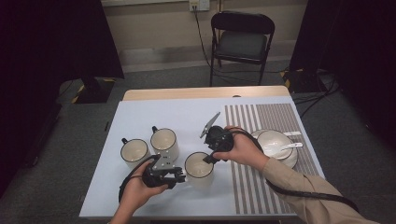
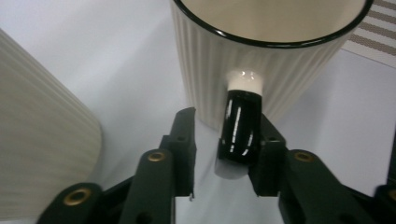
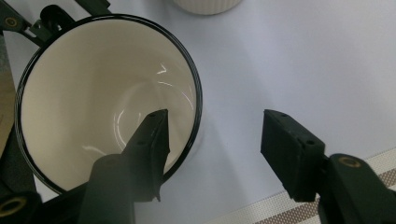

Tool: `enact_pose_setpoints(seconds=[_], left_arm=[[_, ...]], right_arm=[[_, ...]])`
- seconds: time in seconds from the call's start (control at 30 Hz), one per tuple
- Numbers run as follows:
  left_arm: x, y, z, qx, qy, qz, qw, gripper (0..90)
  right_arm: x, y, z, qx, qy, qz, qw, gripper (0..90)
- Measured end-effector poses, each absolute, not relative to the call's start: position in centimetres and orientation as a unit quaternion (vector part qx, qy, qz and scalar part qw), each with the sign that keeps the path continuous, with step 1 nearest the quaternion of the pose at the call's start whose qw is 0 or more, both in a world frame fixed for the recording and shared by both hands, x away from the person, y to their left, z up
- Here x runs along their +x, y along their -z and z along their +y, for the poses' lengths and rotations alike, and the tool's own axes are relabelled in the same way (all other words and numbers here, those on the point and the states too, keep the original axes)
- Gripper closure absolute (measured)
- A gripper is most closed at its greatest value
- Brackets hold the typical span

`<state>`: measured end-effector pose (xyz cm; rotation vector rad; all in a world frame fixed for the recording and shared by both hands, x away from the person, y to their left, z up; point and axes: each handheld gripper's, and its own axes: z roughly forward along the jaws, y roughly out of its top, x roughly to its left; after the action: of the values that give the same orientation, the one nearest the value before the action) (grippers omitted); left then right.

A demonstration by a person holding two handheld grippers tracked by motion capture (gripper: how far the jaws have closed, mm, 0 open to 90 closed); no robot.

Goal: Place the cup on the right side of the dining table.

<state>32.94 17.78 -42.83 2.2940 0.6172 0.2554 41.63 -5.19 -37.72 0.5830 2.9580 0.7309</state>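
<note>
A cream ribbed mug (image 1: 200,169) with a black rim stands near the front of the pale blue mat. My left gripper (image 1: 180,176) lies at its left side. In the left gripper view the mug's black handle (image 2: 240,126) sits between the jaws of my left gripper (image 2: 227,149); the right jaw is against it and a gap shows beside the left jaw. My right gripper (image 1: 208,158) comes down over the mug's far right rim. In the right gripper view my right gripper (image 3: 217,140) straddles the wall of the mug (image 3: 93,93), one jaw inside, one outside, neither pressing.
Two more cream mugs (image 1: 134,151) (image 1: 165,142) stand to the left and behind. A bowl (image 1: 274,142) on a plate with a spoon (image 1: 292,145) rests on the striped placemat (image 1: 275,116) at right. A black chair (image 1: 240,42) stands beyond the table.
</note>
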Motion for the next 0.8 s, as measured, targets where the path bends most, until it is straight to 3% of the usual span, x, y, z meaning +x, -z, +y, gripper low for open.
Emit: enact_pose_setpoints(seconds=[0.2, 0.8], left_arm=[[32.9, 42.7, 17.5, 0.897, -0.096, 0.234, 0.362, 75.7], [32.8, 42.5, 17.3, 0.899, -0.101, 0.237, 0.354, 76.5]], right_arm=[[41.7, 37.8, -4.9, 0.194, -0.226, 0.954, 0.004, 52.5], [41.5, 38.2, -4.1, 0.213, -0.205, 0.955, -0.013, 66.2]])
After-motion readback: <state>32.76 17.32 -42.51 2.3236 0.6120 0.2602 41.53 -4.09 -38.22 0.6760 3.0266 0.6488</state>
